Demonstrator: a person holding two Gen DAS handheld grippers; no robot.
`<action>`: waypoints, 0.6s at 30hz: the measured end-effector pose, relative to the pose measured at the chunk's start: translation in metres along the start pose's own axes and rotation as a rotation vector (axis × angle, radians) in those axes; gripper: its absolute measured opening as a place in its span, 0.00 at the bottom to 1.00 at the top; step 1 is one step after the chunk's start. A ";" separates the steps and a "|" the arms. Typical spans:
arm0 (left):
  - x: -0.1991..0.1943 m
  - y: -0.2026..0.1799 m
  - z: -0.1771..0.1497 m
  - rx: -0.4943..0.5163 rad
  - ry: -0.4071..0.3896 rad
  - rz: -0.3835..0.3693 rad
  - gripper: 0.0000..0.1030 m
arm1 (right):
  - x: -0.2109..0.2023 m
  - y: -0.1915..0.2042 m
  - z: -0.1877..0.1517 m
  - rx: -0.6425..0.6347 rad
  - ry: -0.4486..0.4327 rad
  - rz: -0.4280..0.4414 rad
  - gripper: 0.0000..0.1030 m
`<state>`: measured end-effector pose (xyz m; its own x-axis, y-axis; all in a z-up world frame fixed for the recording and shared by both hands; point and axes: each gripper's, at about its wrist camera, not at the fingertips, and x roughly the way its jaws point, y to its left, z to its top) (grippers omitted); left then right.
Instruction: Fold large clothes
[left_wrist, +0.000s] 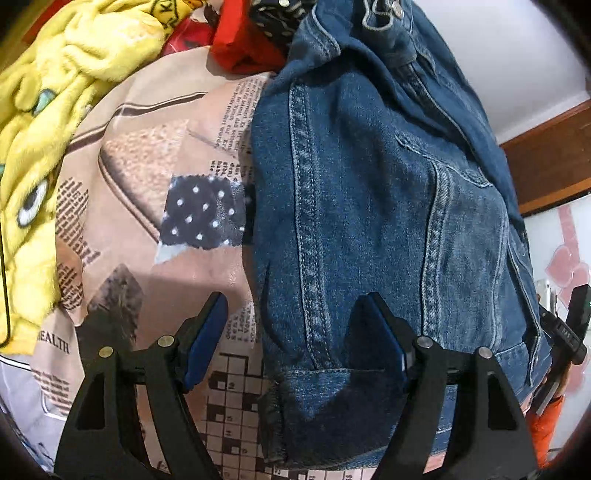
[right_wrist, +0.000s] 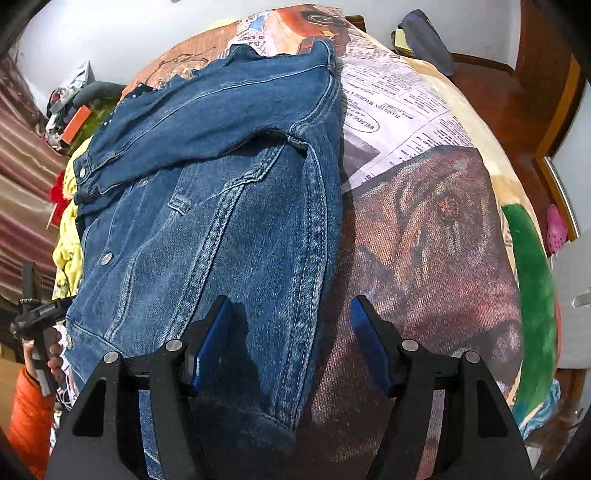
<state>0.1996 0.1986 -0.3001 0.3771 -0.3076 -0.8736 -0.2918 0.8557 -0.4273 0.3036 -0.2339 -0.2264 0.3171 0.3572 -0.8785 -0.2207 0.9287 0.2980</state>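
We see a faded blue denim jacket (left_wrist: 369, 206) lying partly folded on a bed covered by a tan blanket printed with newspaper columns and crossword squares (left_wrist: 155, 155). In the right wrist view the same denim jacket (right_wrist: 207, 206) has one sleeve folded across its upper part, its metal snap buttons showing along the left edge, and the printed blanket (right_wrist: 424, 206) spreads out bare to its right.

Our left gripper (left_wrist: 288, 332) has its black fingers with blue pads spread wide, holding nothing — one pad sits over the blanket just beside the jacket's edge, the other over the denim near the hem. The jacket's lower cuff or hem lies between the two fingers, but we cannot tell whether the pads touch the cloth.

Our right gripper (right_wrist: 291, 332) is likewise spread wide and empty. Its left pad is above the denim, casting a shadow on it, and its right pad is above the brownish printed patch of blanket; the jacket's stitched side edge runs between them.

Beyond the jacket in the left view lies a fluffy yellow plush garment with cartoon eyes (left_wrist: 44, 122), with a crumpled red cloth (left_wrist: 240, 40) near the jacket's collar. The right view shows a hand in an orange sleeve (right_wrist: 26, 406) holding the other gripper's handle at the left edge.
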 end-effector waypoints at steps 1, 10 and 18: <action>-0.001 -0.002 -0.003 0.005 -0.010 -0.002 0.70 | 0.000 0.002 0.000 -0.009 -0.003 -0.002 0.61; -0.013 -0.015 -0.012 0.035 0.023 -0.064 0.26 | 0.005 0.009 0.006 -0.032 -0.003 0.081 0.48; -0.080 -0.073 0.004 0.202 -0.170 -0.021 0.15 | -0.010 0.016 0.022 -0.043 -0.038 0.133 0.10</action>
<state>0.1943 0.1622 -0.1983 0.5284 -0.2669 -0.8059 -0.1076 0.9206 -0.3754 0.3176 -0.2205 -0.2041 0.3172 0.4813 -0.8171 -0.3020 0.8680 0.3941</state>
